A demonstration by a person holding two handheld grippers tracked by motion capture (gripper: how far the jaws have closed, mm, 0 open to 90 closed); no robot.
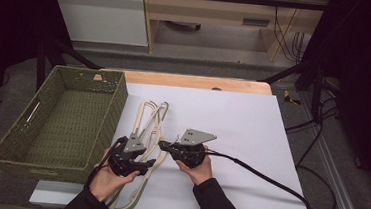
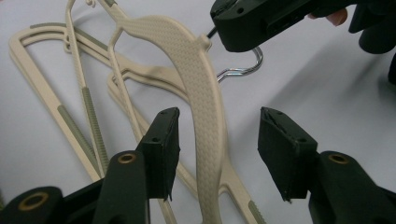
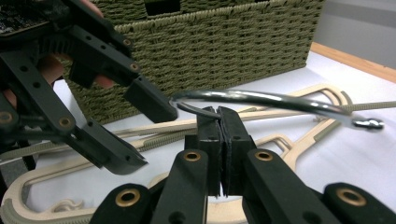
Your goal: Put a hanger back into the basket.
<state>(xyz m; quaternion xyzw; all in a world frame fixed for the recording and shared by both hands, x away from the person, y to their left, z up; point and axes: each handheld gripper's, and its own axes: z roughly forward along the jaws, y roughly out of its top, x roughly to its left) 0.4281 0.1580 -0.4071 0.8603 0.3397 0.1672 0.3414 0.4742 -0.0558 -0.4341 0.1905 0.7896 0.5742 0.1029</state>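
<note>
Right gripper (image 3: 219,116) clamped tight on the chrome hook (image 3: 280,100) of a cream plastic hanger (image 2: 196,88), holding it just off the white sheet (image 1: 242,119) near the front edge, left of centre. Left gripper (image 2: 217,149) about half open, pads (image 2: 164,140) straddling the hanger's ribbed shoulder without pressing on it, so nothing gripped on that side.

Likely trouble: thin round wire swivelling or sliding out between the flat pads, dropping the hanger; with one grip only, a swing into the spare hangers (image 1: 147,114) lying just behind, tangling hooks. On the way over, snagging on the rim of the woven basket (image 1: 18,134) at the left edge.

Wooden table edge (image 1: 195,81) showing behind the sheet; beyond, grey floor, light cabinets (image 1: 101,7), trailing black cables (image 1: 316,140).
</note>
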